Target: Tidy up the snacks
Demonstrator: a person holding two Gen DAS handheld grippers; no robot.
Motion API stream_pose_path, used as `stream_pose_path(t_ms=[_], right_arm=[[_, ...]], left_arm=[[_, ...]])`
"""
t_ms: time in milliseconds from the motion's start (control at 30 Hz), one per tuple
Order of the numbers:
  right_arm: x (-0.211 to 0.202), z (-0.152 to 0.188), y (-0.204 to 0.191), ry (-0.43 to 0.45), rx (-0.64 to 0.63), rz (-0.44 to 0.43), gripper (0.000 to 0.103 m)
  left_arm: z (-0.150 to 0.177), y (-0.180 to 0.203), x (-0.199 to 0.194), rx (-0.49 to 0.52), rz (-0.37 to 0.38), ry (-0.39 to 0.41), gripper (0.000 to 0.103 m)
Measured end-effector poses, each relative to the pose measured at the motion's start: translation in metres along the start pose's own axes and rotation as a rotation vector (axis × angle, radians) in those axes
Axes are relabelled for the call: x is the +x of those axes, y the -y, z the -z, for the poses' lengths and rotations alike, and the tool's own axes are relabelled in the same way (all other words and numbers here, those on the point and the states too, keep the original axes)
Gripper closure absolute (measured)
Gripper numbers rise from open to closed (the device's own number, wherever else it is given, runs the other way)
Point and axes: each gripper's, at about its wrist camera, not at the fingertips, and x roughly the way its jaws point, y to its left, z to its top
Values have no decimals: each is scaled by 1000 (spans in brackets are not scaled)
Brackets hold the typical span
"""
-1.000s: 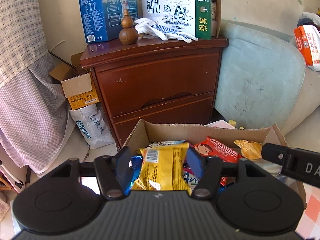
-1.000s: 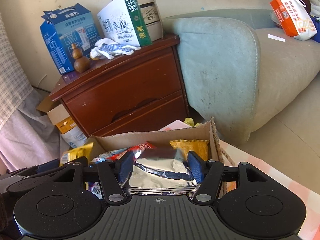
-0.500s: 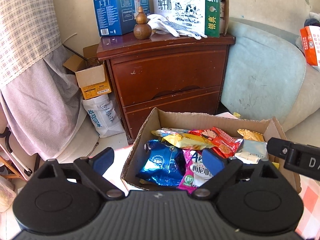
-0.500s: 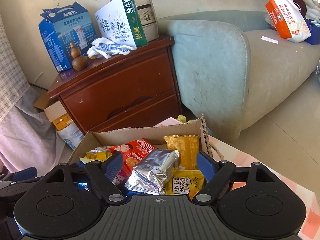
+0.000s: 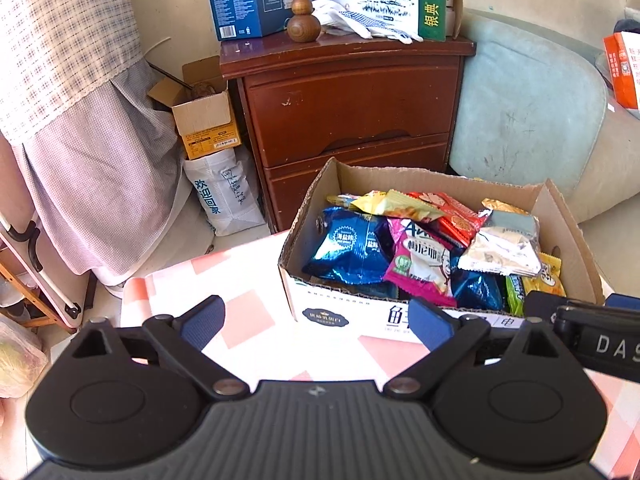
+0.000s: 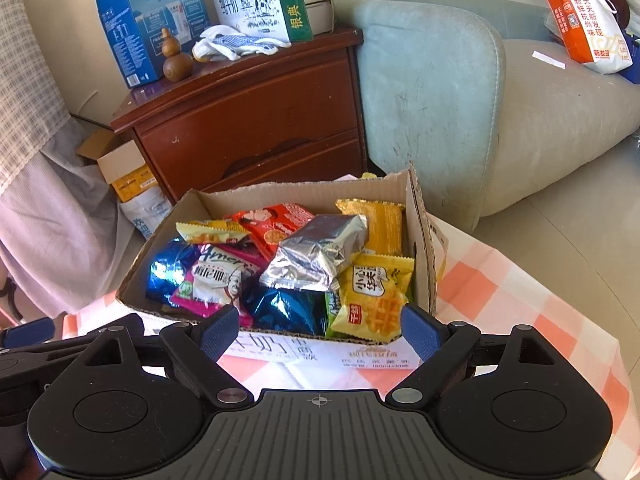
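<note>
The left gripper (image 5: 316, 320) has its jaws spread wide with nothing between them; they have just been opening, and they hang above the pink-and-white checked tablecloth (image 5: 248, 312) just short of the near wall of the cardboard box (image 5: 340, 316). The right gripper (image 6: 320, 326) is also apart and empty, its jaws having just been opening too, its blue pads (image 6: 219, 330) level with the box's near rim. The box sits on the cloth near the far edge of the table, and printed Chinese characters run along its near wall, only partly readable. Inside lie the snacks: a yellow waffle packet (image 6: 374, 294) in the near right corner, a crumpled silver packet (image 6: 316, 258) resting on top of the pile, a pink-and-white packet (image 6: 216, 280) whose lettering starts with "A", blue foil packets (image 5: 348, 250) at the left, and a red packet (image 6: 276, 224) and an orange-yellow one (image 6: 384, 222) toward the far wall. Beyond the box stands a dark wooden nightstand (image 6: 256, 120) bearing a wooden gourd (image 6: 176, 60), a blue carton (image 6: 148, 24), white gloves (image 6: 236, 44) and a milk carton (image 6: 260, 4) printed "纯牛奶" and "银典". A pale sofa (image 6: 460, 92) stands beside it.
</note>
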Motion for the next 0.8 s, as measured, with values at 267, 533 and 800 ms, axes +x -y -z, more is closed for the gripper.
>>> stream_pose_path(t_ms=[267,533,800], right_arm=[[-5,6,-5,6,-69,29,10],[10,6,-12,-42,-81,92,9],[13,6,-11,-47,-82,131,6]], left_arm=[[5,-3,1,14,-33,-21,4],[1,-3,9,-7,-48,-46,4],[-2,5,16,7,-71,-54,4]])
